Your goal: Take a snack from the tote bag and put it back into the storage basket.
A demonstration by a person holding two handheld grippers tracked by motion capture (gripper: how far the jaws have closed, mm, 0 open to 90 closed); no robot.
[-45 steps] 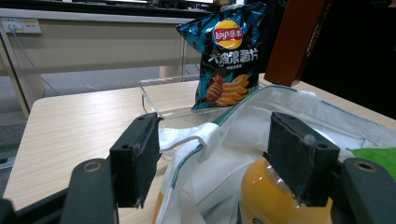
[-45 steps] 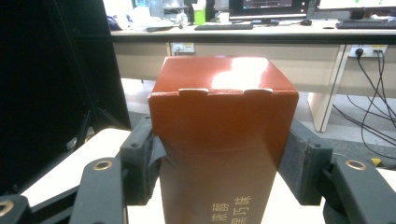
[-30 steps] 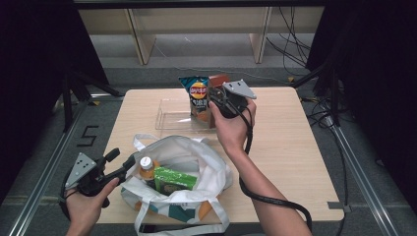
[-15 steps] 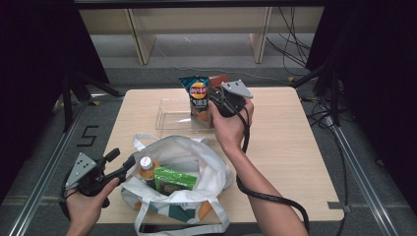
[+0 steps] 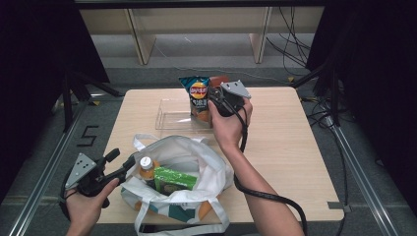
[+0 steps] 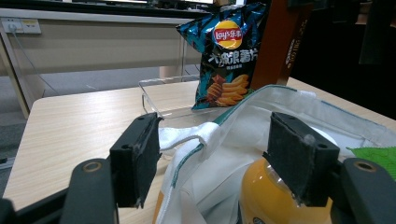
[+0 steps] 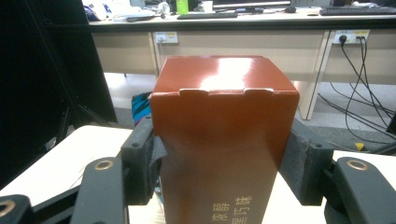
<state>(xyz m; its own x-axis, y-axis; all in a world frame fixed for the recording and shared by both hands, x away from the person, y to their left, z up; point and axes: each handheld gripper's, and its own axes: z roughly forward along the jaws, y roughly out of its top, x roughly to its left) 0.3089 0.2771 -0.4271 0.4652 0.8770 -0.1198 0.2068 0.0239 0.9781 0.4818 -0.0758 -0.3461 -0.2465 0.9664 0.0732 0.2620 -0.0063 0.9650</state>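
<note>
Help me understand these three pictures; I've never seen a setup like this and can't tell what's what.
A person sits at a wooden table, holding a hand-held two-jaw gripper in each hand. One camera looks down from above; another rides on each gripper, looking along its jaws. The right gripper is clamped on a brown box standing by a chips bag in a clear tray. The left gripper is open around the rim of a white bag holding an orange bottle and a green packet.

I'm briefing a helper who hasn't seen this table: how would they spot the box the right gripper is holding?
Find the clear tray at the far middle of the wooden table. At its right end, beside the blue crisp bag, stands the brown box, clamped in the right gripper. It alone is a tall, plain reddish-brown carton.
</note>
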